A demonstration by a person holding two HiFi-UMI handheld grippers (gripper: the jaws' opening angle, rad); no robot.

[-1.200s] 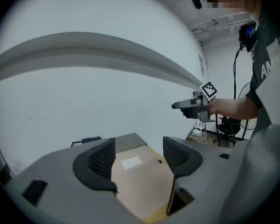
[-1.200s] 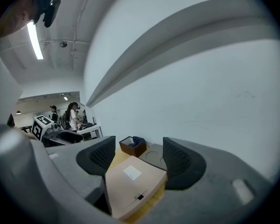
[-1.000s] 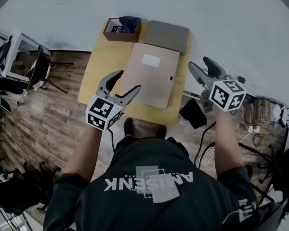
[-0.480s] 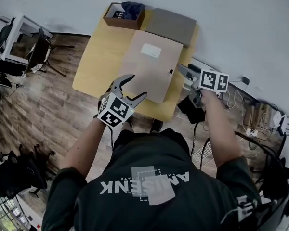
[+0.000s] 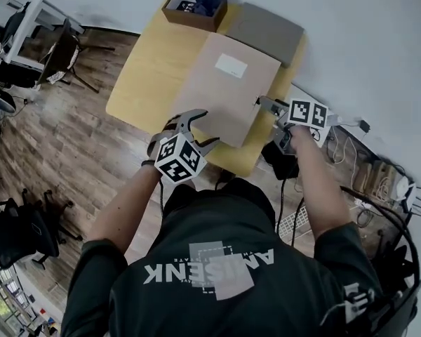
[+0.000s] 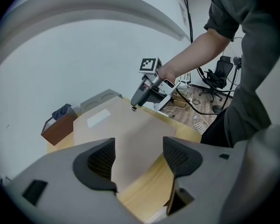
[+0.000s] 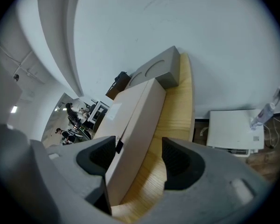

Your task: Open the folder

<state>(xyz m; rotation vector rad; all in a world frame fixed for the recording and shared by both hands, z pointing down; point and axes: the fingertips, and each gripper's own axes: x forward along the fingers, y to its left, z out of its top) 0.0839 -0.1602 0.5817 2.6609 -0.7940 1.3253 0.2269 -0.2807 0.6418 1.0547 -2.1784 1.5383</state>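
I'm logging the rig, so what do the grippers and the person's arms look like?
The left gripper and right gripper are grey with dark, mesh-textured pads. Each carries a white cube with black square markers. The person wears a dark short-sleeved T-shirt with pale lettering.

shirt (image 5: 217,251): dark, perhaps black; hand-held grippers (image 6: 139,157) (image 7: 139,157): grey, marker cubes (image 5: 180,159) (image 5: 307,114)

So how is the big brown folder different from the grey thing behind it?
The brown folder is bigger; the grey thing is smaller. The brown folder carries a white label; the grey thing shows none. Both lie flat on the wooden table.
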